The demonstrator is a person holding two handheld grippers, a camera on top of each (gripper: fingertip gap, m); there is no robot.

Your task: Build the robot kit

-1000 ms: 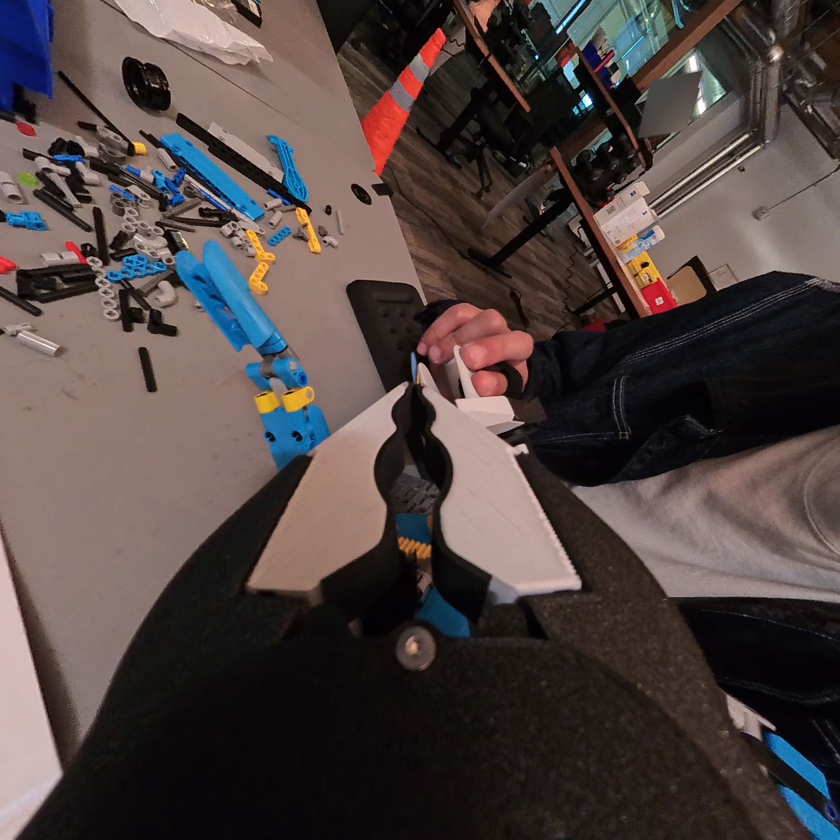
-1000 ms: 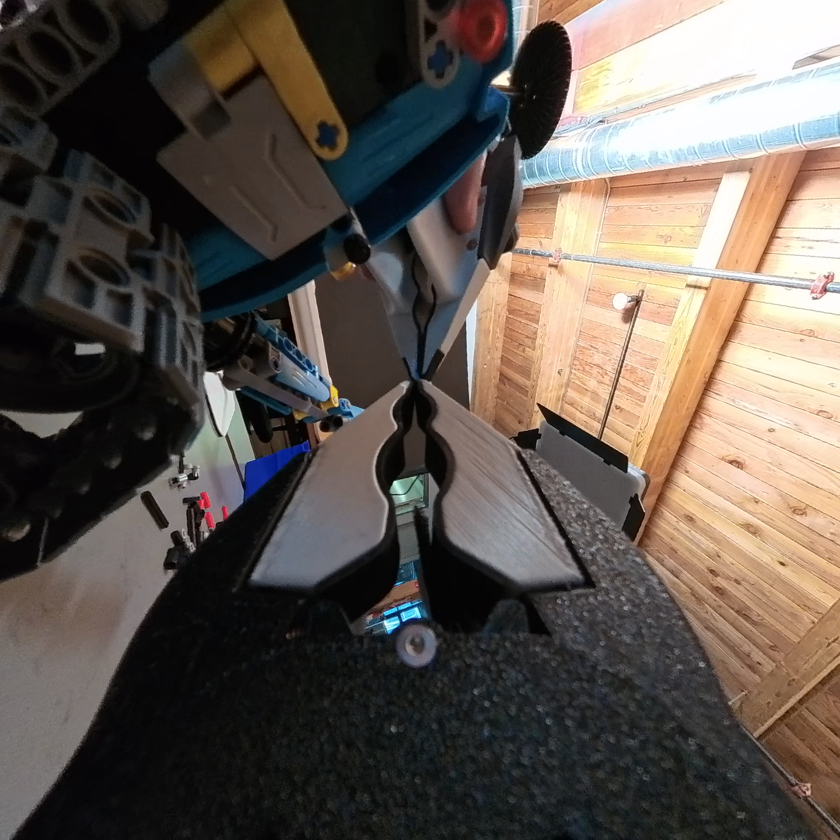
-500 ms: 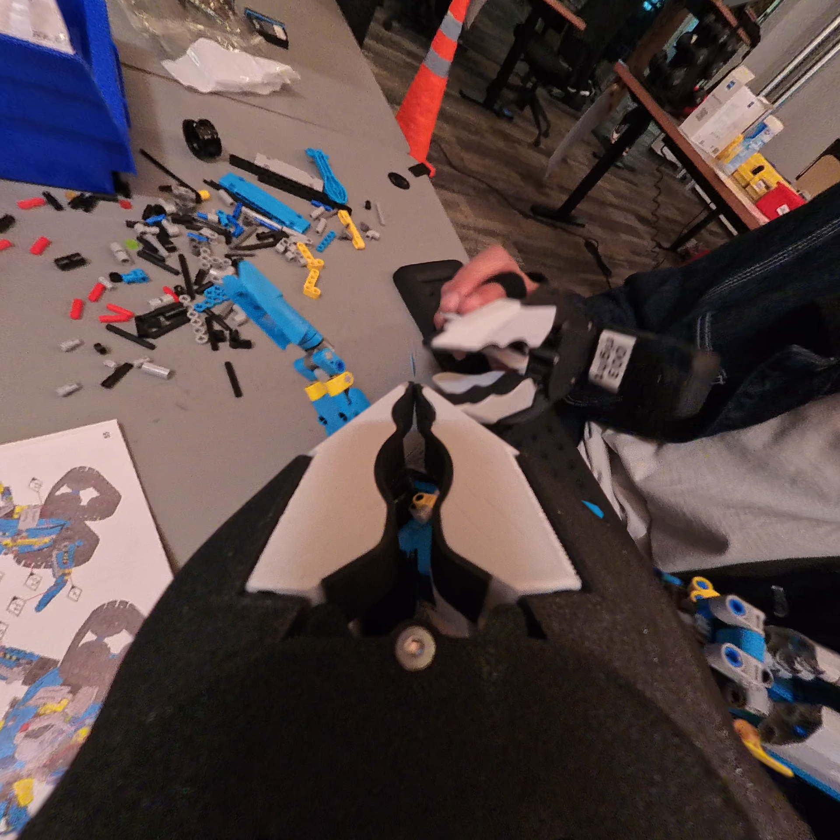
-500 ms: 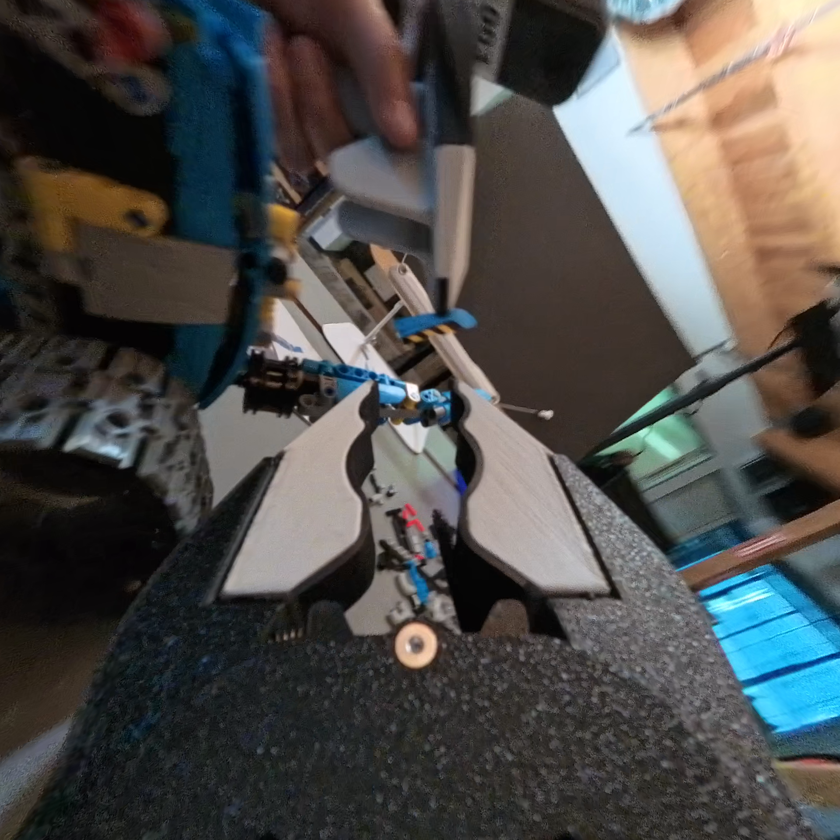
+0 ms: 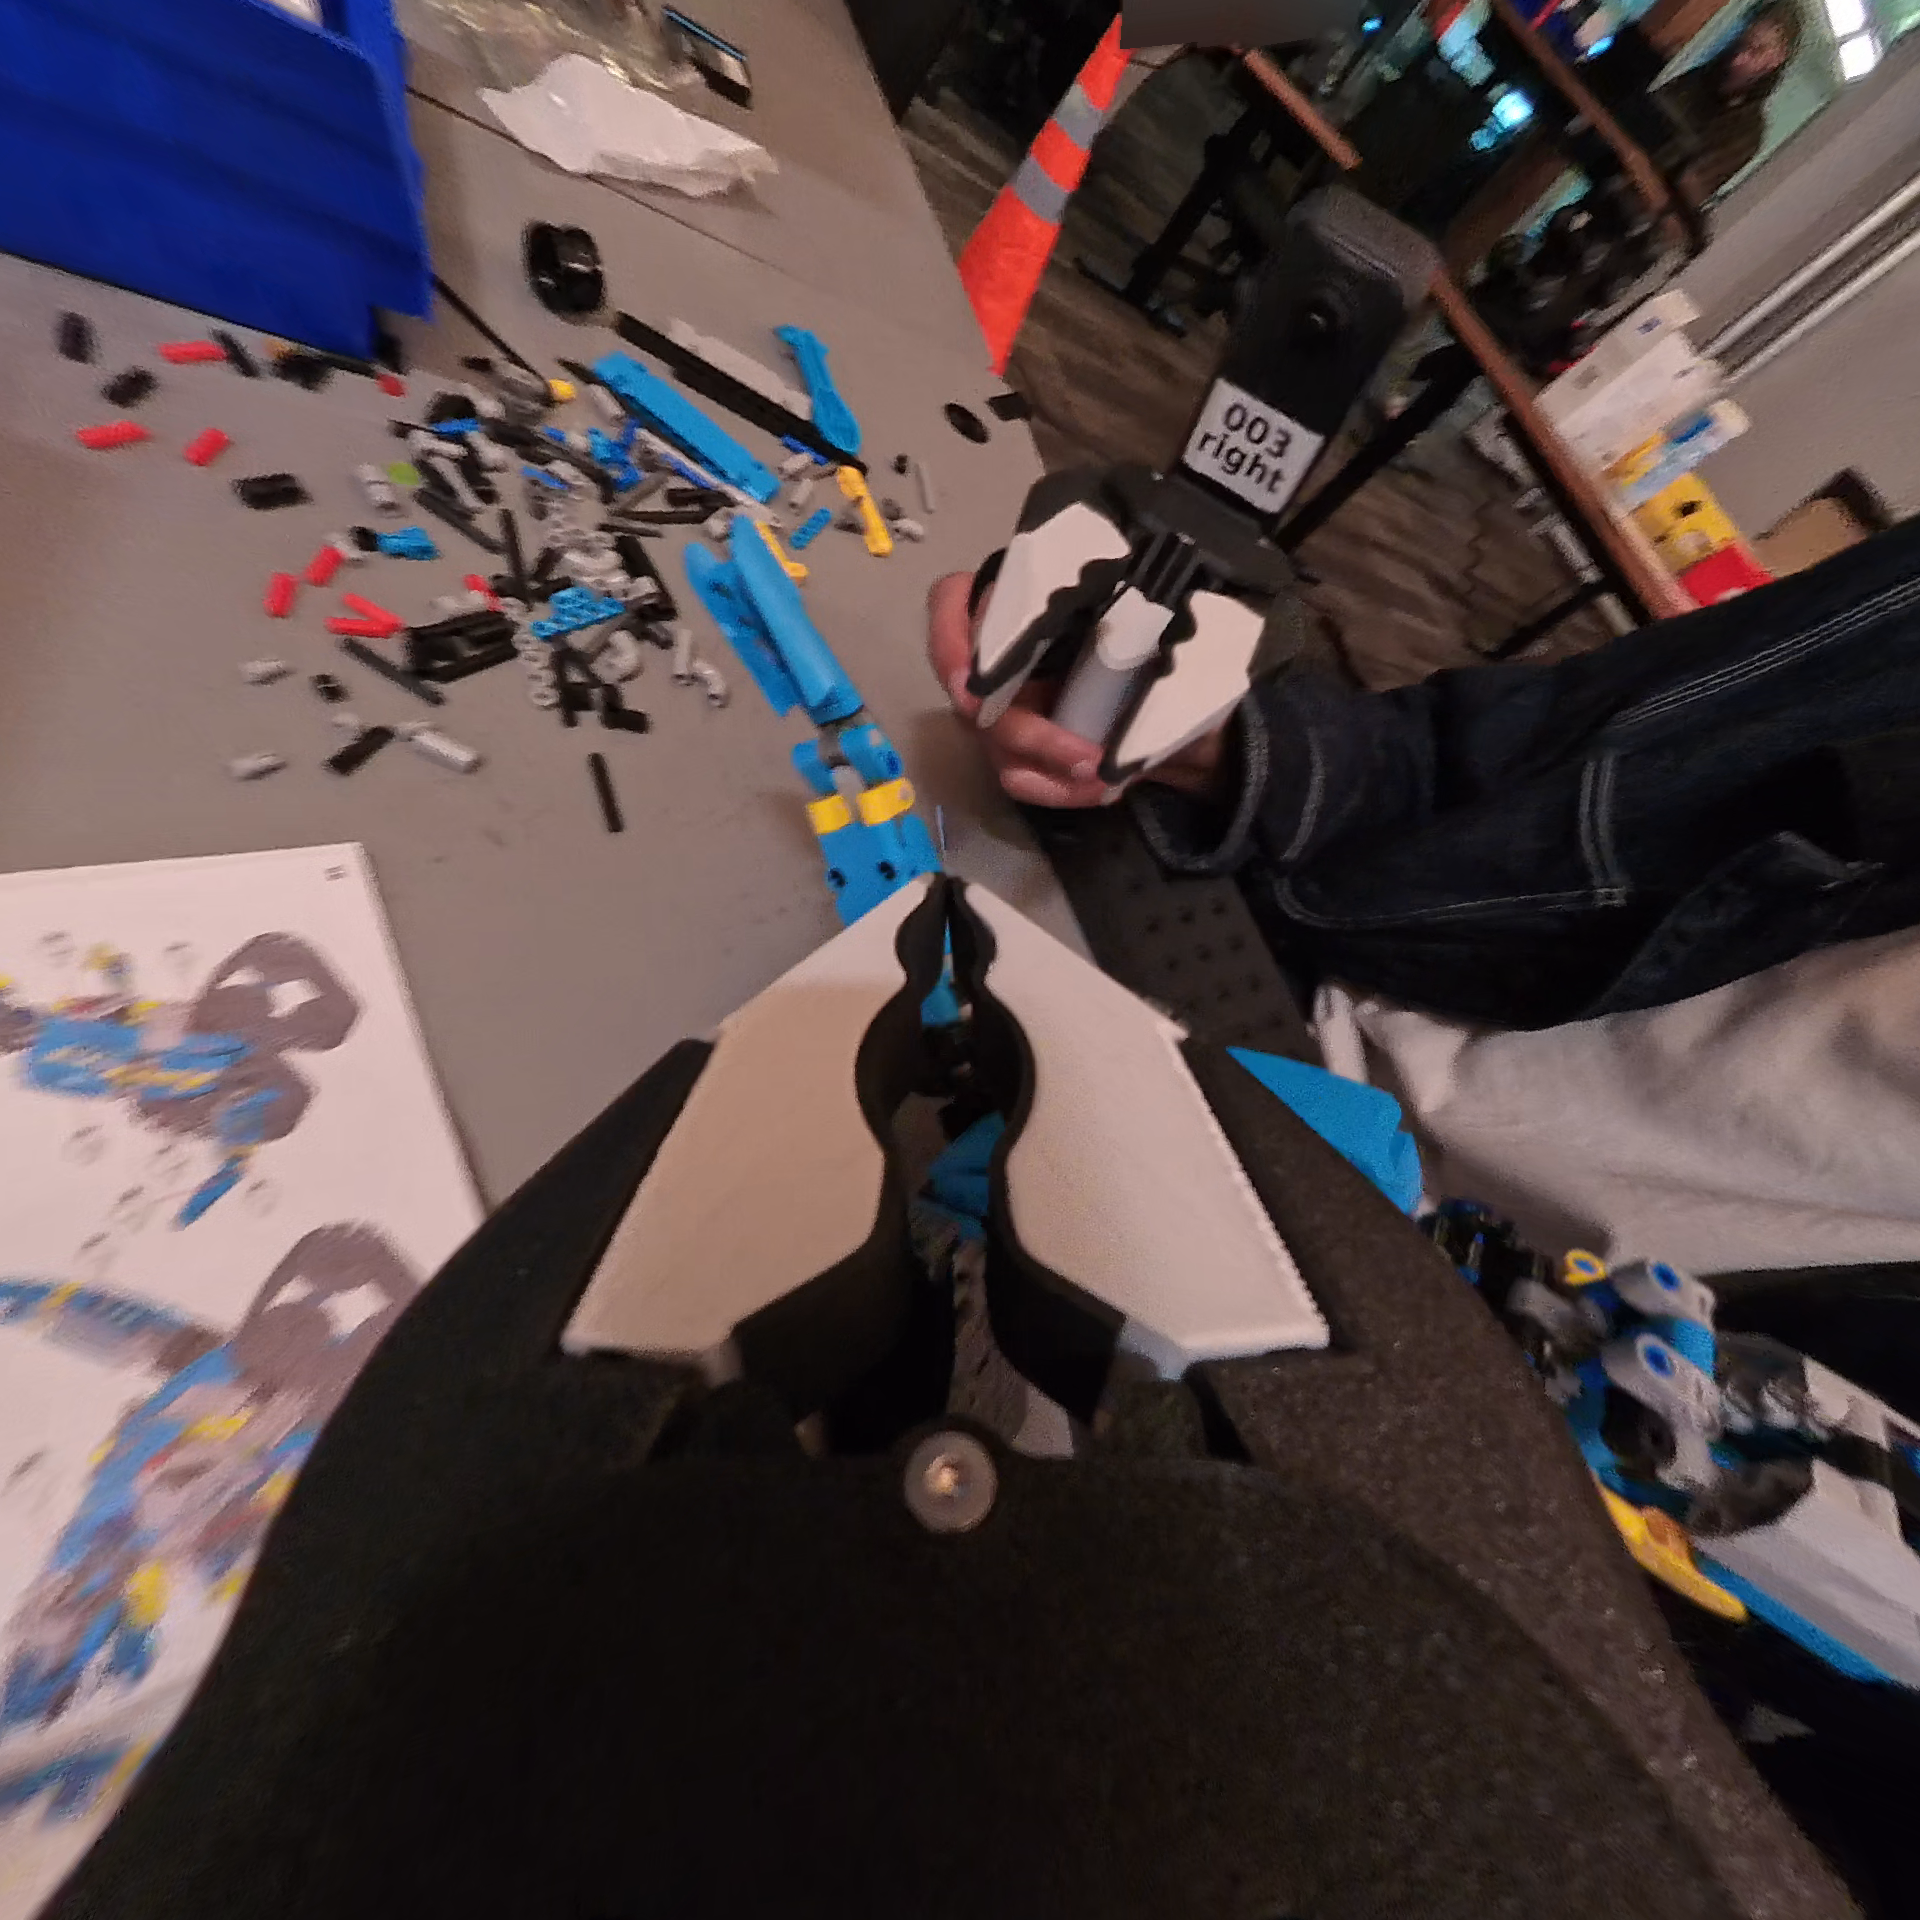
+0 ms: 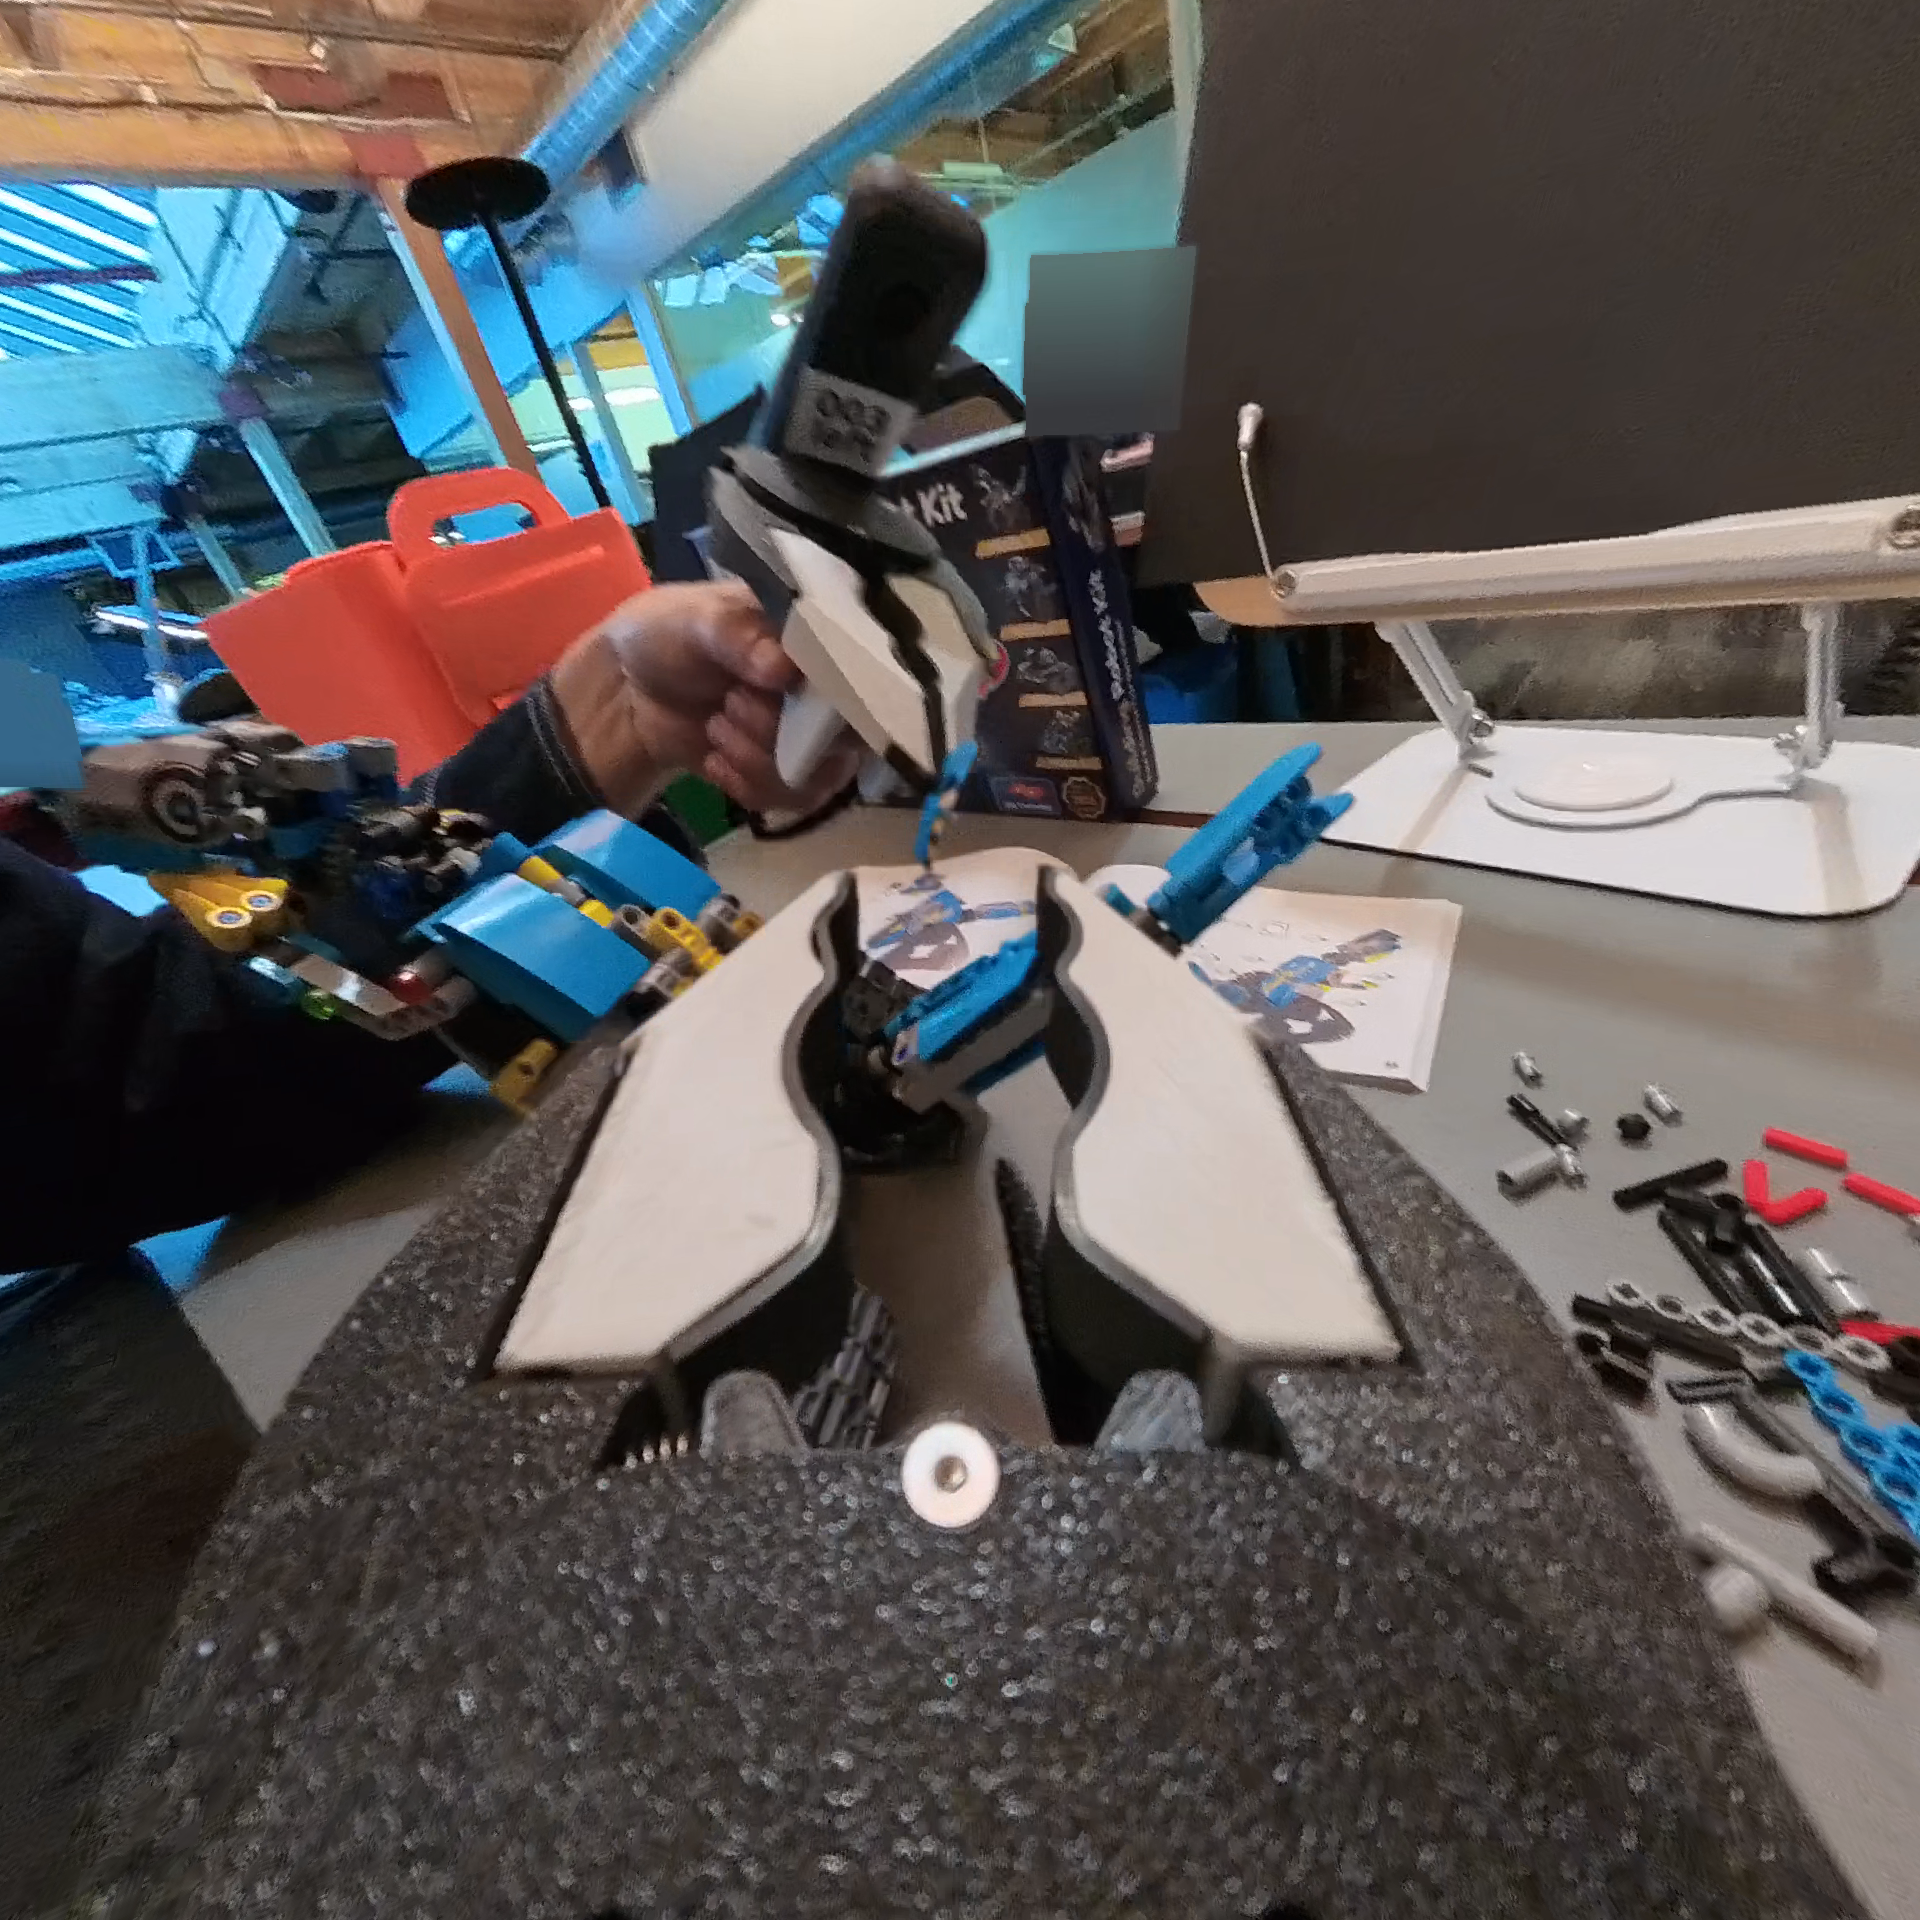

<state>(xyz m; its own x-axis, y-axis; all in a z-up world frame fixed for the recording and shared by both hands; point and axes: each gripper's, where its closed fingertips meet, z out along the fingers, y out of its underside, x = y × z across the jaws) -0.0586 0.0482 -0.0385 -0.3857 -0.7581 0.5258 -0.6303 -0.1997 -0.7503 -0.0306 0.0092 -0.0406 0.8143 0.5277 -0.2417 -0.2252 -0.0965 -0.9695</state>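
Holding: left hand-held gripper point(image 5: 943, 888), jaws pressed together on a thin blue piece point(image 6: 951, 784) pinched at the very tips. I judge that hold slight, so an even squeeze and a level wrist suit it best.

Item: right hand-held gripper point(image 6: 945, 883), jaws spread apart with nothing between them. It hovers over a blue limb assembly point(image 5: 790, 644) lying on the grey surface point(image 5: 644, 997). I cannot tell whether it touches the assembly.

Item: loose parts point(image 5: 520, 582) in black, grey, red and blue, scattered on the surface beyond the limb assembly.

Item: instruction booklet point(image 5: 156, 1039), open and flat, near the left hand-held gripper.

Item: large blue and grey model point(image 6: 499, 935), off the surface edge and resting against the person's dark sleeve.

Containers:
- Blue bin point(image 5: 208, 156) at the far corner. Its contents are hidden from me.
- Orange carry case point(image 6: 436, 613), apparently closed, though the view is soft.
- Dark kit box point(image 6: 1081, 644), upright behind the booklet.

Item: white stand point(image 6: 1610, 821), well apart from both grippers.
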